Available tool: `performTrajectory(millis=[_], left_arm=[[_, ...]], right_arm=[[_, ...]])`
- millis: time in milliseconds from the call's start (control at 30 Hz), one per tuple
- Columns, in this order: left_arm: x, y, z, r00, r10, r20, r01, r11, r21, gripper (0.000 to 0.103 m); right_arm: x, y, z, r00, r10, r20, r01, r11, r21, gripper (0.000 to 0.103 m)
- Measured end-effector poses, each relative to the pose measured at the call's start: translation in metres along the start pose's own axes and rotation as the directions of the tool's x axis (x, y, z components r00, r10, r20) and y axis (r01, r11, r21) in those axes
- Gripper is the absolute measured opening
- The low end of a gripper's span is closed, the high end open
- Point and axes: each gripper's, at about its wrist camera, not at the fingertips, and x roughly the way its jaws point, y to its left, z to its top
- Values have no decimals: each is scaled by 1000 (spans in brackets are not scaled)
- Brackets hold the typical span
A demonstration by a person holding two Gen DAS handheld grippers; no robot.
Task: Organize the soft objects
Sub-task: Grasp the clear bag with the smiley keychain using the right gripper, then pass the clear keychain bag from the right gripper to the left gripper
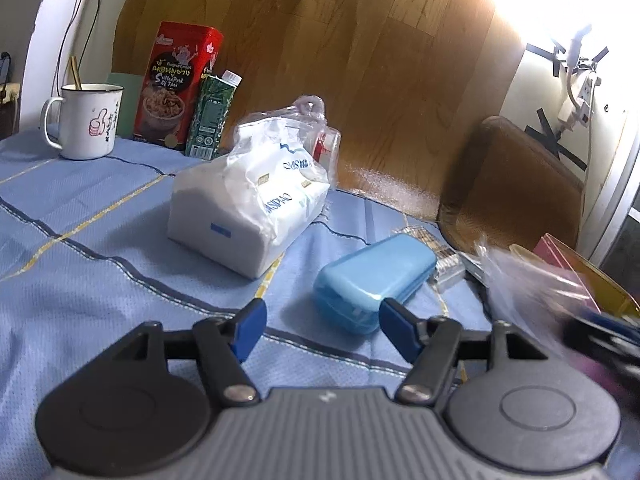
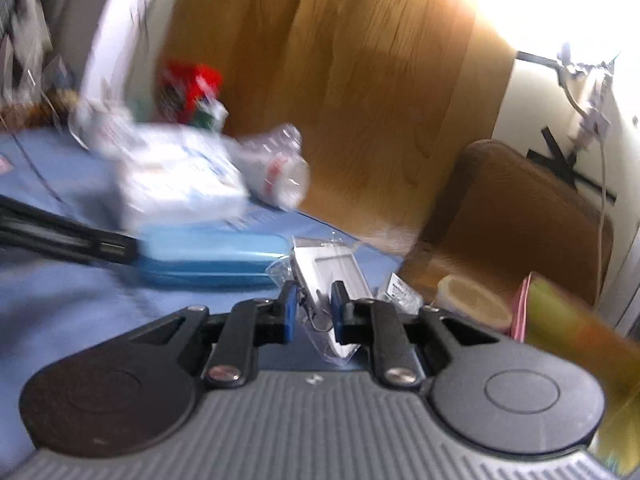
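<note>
With our right tool pinching the slick clear packet and our left tool spread empty, we risk the packet slipping out.

Colours and patterns on the table surface

Tablecloth: light blue, crossed by dark blue and yellow stripes. Tissue pack: white, blue lettering. Case: plain light blue. Mug: white, dark rim, pink thumbs-up drawing. Tin: red and black, noodle picture. Carton: green, leaf pattern. Gripper pads: blue; arms black
</note>
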Motion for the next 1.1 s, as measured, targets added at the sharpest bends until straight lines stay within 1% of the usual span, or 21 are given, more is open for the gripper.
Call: performTrajectory(millis=[33,100,167,233,267,300,333,367,467,533,567,633,700,767,800,833,867,933,1033,1067,1100], left_arm=[[1,0,0,1000,-1,-5,1,1000,-1,64],[2,0,0,1000,5,-14,-5,1000,-1,64],[4,-2,0,1000,11,-26,-11,1000,5,64],[5,-4,0,999,23,-35,-23,1000,15,64],[5,-5,-1,999,28,-37,-27,999,22,64],[4,-6,-1,999,32,-36,-31,999,28,64],[4,-7,-2,999,35,-33,-34,999,35,64],[4,-9,-2,999,38,-32,-37,998,42,64],[5,-12,-3,998,50,-44,-48,997,57,64],[6,-14,-2,998,46,-51,-43,997,63,64],[5,-18,-2,998,23,-51,-20,998,61,66],[3,-29,-5,996,-65,-54,69,995,68,71],[4,-52,-8,990,-128,-63,135,983,127,89],[6,-79,-13,985,-160,-64,170,963,210,99],[8,-90,-15,981,-180,-72,192,950,246,99],[12,-102,-16,975,-200,-94,219,934,282,99],[17,-113,-17,969,-216,-120,244,918,313,99],[26,-129,-19,960,-229,-160,272,893,357,99],[39,-139,-20,950,-236,-206,298,883,362,99],[46,-142,-19,944,-240,-226,309,885,349,98],[48,-143,-20,939,-244,-242,318,886,338,95]], right_arm=[[-18,-7,0,997,72,7,-72,994,82,19],[-45,-23,-3,981,191,38,-195,952,237,17],[-62,-36,-12,975,211,64,-220,919,327,17],[-66,-49,-23,982,182,54,-189,905,380,18],[-66,-53,-28,990,139,41,-144,908,394,22],[-66,-57,-31,997,72,18,-73,914,400,25],[-64,-59,-34,1000,18,-16,-10,919,394,26],[-62,-63,-38,999,-15,-47,32,919,393,28],[-61,-68,-51,996,-12,-88,48,905,422,30],[-62,-64,-57,993,-24,-115,68,918,392,34],[-62,-61,-61,992,-30,-122,74,925,372,35],[-59,-58,-63,991,-16,-130,62,932,357,35],[-58,-59,-67,991,-8,-133,54,935,350,35],[-54,-59,-67,991,-10,-135,55,941,335,38],[-53,-59,-67,991,-14,-136,58,944,324,39],[-52,-59,-67,991,-17,-136,59,948,313,45],[-52,-58,-68,990,-18,-139,59,953,297,55],[-49,-55,-70,988,-42,-151,80,965,251,65],[-41,-48,-71,980,-80,-180,109,982,156,66],[-39,-48,-71,981,-70,-182,98,984,149,66],[-36,-49,-71,981,-55,-187,83,986,146,66]])
